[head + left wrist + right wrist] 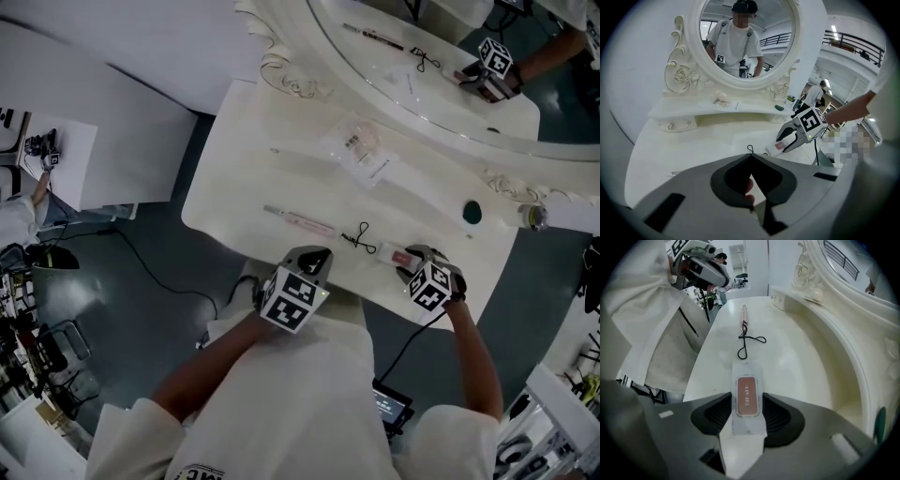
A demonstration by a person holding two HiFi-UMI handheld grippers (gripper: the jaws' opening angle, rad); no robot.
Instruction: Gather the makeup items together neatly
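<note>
Right gripper (405, 262) has hold of a little white sachet (397, 255) with a reddish-brown patch on it. The jaws stand fairly wide and press on the sachet's two long edges. It sticks out forward past the tips, patch side facing the camera on that gripper. The gripper points steeply down at the front edge of the white dressing table (244, 178), so the sachet sits right there near the edge.

Just left of the sachet, a black hair tie (359, 238) lies on the tabletop. Left of that again is a slim pink pen (300, 222), lying flat and roughly in line with the front edge. The three make a loose row along the front, close together but not touching.

Left gripper (314, 261) hovers at the front edge too, near the pen and hair tie. From its own view the jaws look closed at the tips, or very nearly, with only a thin wedge of table showing. There's nothing between them.

Further back, near the mirror (441, 56), a clear packet (361, 152) lies flat in the middle of the table. A small dark green round thing (472, 212) sits off to the right. Both are well apart from the front row.
</note>
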